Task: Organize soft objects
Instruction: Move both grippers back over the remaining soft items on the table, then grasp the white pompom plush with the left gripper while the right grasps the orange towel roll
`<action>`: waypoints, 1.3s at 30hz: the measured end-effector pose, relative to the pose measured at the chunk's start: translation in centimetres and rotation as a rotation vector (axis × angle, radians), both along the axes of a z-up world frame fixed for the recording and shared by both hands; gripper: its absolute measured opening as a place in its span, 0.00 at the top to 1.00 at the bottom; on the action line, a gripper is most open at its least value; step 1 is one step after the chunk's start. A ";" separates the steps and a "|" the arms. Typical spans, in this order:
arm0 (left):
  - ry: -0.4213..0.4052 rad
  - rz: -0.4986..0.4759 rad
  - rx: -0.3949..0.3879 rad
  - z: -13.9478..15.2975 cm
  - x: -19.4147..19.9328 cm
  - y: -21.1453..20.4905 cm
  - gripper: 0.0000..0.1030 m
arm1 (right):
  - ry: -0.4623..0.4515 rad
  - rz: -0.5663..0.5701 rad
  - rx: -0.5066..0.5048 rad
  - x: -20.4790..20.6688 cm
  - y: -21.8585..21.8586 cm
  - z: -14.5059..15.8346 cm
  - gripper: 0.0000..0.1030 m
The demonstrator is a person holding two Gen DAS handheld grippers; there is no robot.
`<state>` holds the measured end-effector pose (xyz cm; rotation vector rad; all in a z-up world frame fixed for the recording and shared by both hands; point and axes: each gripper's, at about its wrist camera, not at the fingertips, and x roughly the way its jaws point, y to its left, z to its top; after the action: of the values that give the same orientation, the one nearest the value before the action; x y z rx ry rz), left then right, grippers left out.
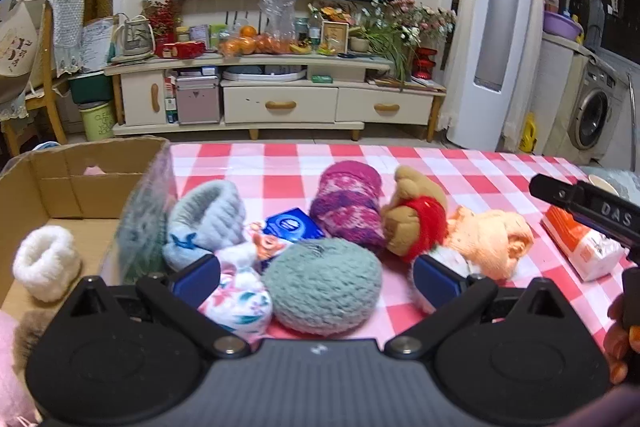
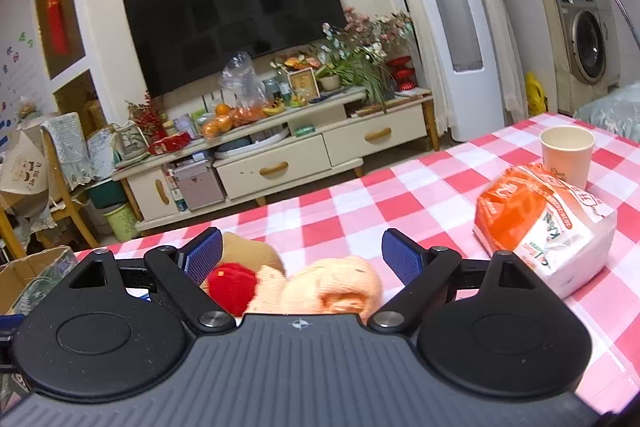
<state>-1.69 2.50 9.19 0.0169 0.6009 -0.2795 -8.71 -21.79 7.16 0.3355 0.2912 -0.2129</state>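
My left gripper [image 1: 316, 277] is open over a pile of soft things on the checked table [image 1: 440, 167]. A grey-green knitted ball [image 1: 324, 285] and a floral cloth bundle [image 1: 238, 301] lie between its blue pads. Behind them lie a pale blue bootie [image 1: 206, 223], a purple knitted roll [image 1: 350, 207], a brown bear with a red scarf [image 1: 416, 215] and a peach knitted piece [image 1: 492, 241]. The cardboard box [image 1: 72, 187] at left holds a white bootie [image 1: 46, 263]. My right gripper [image 2: 302, 257] is open just above the peach piece [image 2: 332, 285] and bear [image 2: 236, 281].
A blue pack [image 1: 292, 225] sits among the soft things. An orange-and-white tissue pack [image 2: 544, 227] and a paper cup [image 2: 566, 155] stand at the table's right. The right gripper's body [image 1: 588, 211] shows at the right edge of the left view. A TV cabinet [image 1: 276, 95] stands beyond the table.
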 end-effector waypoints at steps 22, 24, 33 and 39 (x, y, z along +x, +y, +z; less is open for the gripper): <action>0.065 -0.146 0.078 -4.2 0.7 -8.1 0.01 | 0.167 0.136 0.140 4.5 -0.6 -2.9 0.00; 0.067 -0.151 0.085 -4.5 1.1 -8.6 0.01 | 0.188 0.145 0.139 4.8 -0.9 -3.1 0.00; 0.057 -0.173 0.100 -5.5 2.3 -10.7 0.01 | 0.243 0.187 0.148 4.8 -1.2 -3.5 0.00; 0.071 -0.179 0.096 -6.0 3.2 -11.4 0.05 | 0.253 0.200 0.185 4.5 -1.3 -3.5 0.00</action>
<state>1.54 -8.91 3.20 0.1548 0.6848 -0.4260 -4.21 -23.06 3.63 0.4599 0.5937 -0.0300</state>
